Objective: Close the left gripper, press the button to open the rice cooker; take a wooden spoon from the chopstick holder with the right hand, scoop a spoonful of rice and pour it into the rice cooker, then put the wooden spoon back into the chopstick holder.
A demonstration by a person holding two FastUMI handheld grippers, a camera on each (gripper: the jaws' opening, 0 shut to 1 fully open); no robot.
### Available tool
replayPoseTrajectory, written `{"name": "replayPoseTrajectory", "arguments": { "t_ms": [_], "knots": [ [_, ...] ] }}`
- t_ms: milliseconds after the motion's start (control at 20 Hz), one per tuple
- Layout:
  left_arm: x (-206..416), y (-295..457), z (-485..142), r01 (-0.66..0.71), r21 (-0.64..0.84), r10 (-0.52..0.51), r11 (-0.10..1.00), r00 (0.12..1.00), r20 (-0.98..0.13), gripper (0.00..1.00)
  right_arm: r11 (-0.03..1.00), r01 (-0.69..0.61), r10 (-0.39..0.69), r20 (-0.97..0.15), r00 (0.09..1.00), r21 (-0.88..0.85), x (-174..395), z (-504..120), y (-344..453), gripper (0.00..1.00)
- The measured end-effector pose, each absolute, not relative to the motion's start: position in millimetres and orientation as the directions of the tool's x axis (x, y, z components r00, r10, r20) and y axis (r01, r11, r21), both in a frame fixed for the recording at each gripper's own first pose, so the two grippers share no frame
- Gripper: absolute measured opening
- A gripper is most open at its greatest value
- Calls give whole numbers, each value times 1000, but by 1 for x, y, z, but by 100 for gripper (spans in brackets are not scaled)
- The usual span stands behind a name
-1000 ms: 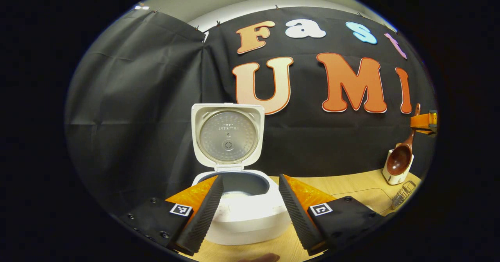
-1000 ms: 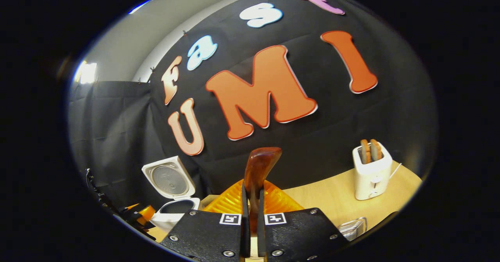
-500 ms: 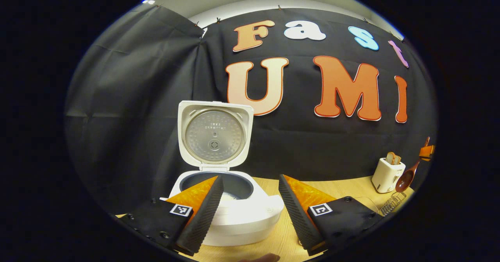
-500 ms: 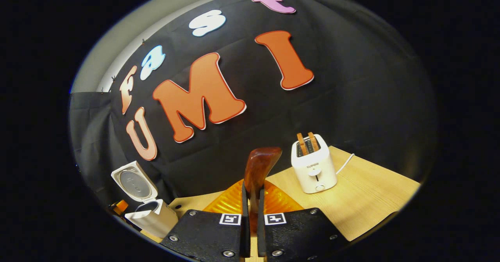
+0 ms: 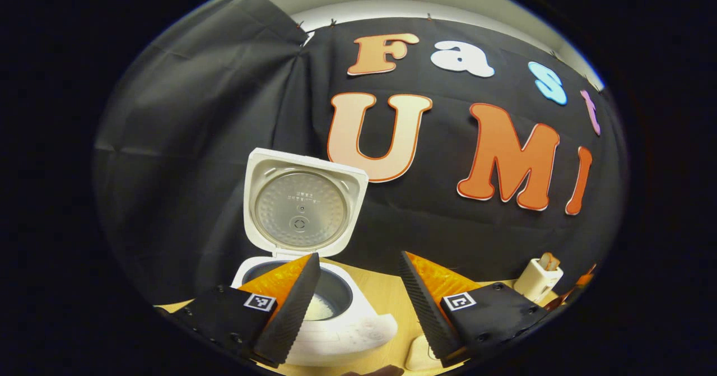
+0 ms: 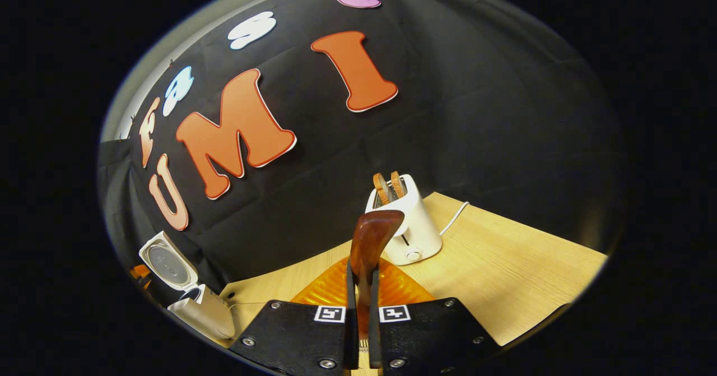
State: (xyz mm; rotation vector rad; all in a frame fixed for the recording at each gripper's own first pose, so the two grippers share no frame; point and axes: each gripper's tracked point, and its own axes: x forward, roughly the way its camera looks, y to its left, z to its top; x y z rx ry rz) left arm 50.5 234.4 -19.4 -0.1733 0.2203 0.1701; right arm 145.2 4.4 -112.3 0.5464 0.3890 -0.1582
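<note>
While the rice cooker (image 5: pixel 305 286) stands lid-up on the worktop (image 6: pixel 504 275), the left hand-held gripper (image 5: pixel 358 303) hangs just before it, fingers spread wide, empty. Right of the cooker, the right hand-held gripper (image 6: pixel 359 309) pinches the wooden spoon (image 6: pixel 369 241) handle, long axis upright; toaster (image 6: pixel 406 227) just behind. Judgement: right hand leads

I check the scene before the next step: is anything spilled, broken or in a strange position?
Nothing stands out. The rice cooker stands with its lid up and rice inside, none spilled around it. The right gripper holds the wooden spoon. The toaster stands upright on the table.
</note>
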Motion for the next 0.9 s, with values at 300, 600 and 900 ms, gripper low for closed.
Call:
{"name": "replayPoseTrajectory", "arguments": {
  "t_ms": [300, 600, 900],
  "knots": [
    [114, 262, 13, -182, -132, 144, 974, 956, -256, 99, 842, 264, -21, -460, 888, 471, 143, -145, 15, 7],
    [178, 324, 51, -279, -97, 251, 955, 940, -232, 95, 801, 321, -41, -488, 872, 506, 141, -168, 8, 7],
    [244, 370, 74, -367, 0, 363, 930, 918, -158, 98, 838, 293, -49, -470, 881, 461, 136, -168, 11, 14]
  ]
}}
